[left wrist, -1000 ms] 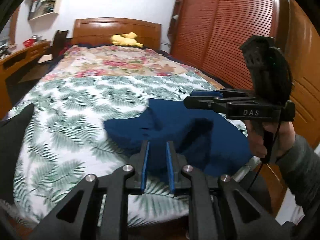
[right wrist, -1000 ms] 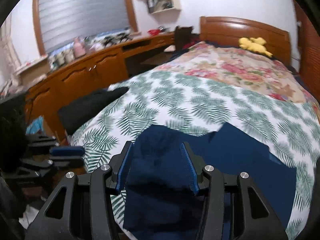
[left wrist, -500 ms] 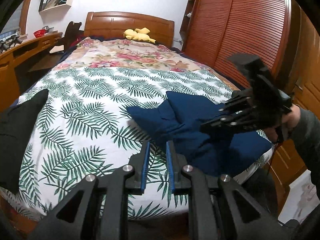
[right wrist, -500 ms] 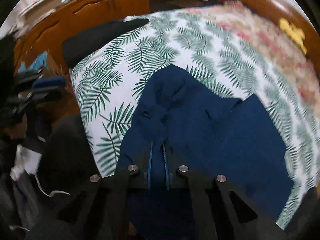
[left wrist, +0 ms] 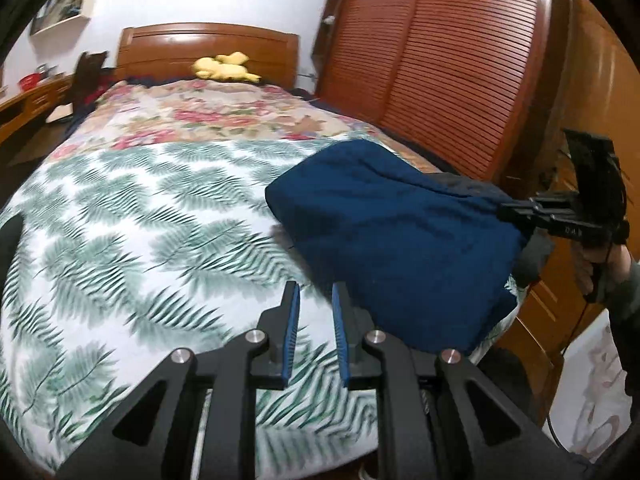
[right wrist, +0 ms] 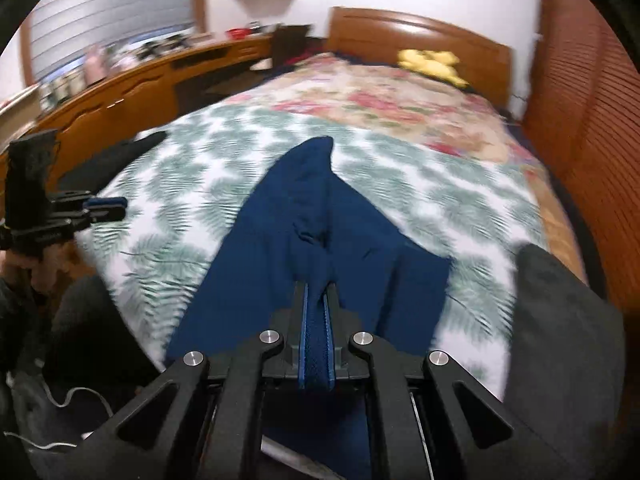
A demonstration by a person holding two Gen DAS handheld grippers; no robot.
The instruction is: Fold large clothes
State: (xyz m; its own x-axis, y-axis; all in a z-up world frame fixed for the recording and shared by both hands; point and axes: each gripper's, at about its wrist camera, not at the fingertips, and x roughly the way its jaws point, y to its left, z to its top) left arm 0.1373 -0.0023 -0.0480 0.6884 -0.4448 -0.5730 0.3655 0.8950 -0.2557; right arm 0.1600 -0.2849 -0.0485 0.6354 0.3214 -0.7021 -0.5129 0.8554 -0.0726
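A: Left to right in the left wrist view, how many items are shown?

B: One bed [left wrist: 132, 216] with a palm-leaf cover; one yellow soft toy [left wrist: 224, 68] by the headboard; one left claw [left wrist: 314, 312] at bottom centre; one navy garment [left wrist: 396, 236] at the bed's right edge; one right claw [left wrist: 508, 211] at far right.

A: State of the left claw?

B: Its two blue pads stand a narrow gap apart, with nothing between them; only the leaf cover shows through the gap.

A: And the right claw?

B: Closed on a bunched fold of the navy garment. In the right wrist view, the right claw [right wrist: 316, 300] has cloth pinched between its two pads, and the fabric rises taut from the bed toward it.

A: Where does the garment lie?

B: On the near right part of the bed, partly lifted, one pointed end reaching toward the bed's middle.

A: Other counted items, right wrist view?

B: One dark garment [right wrist: 120, 152] at the bed's left edge; one wooden surface [right wrist: 120, 80] along the left wall; one louvred wardrobe [right wrist: 592, 92] at right.
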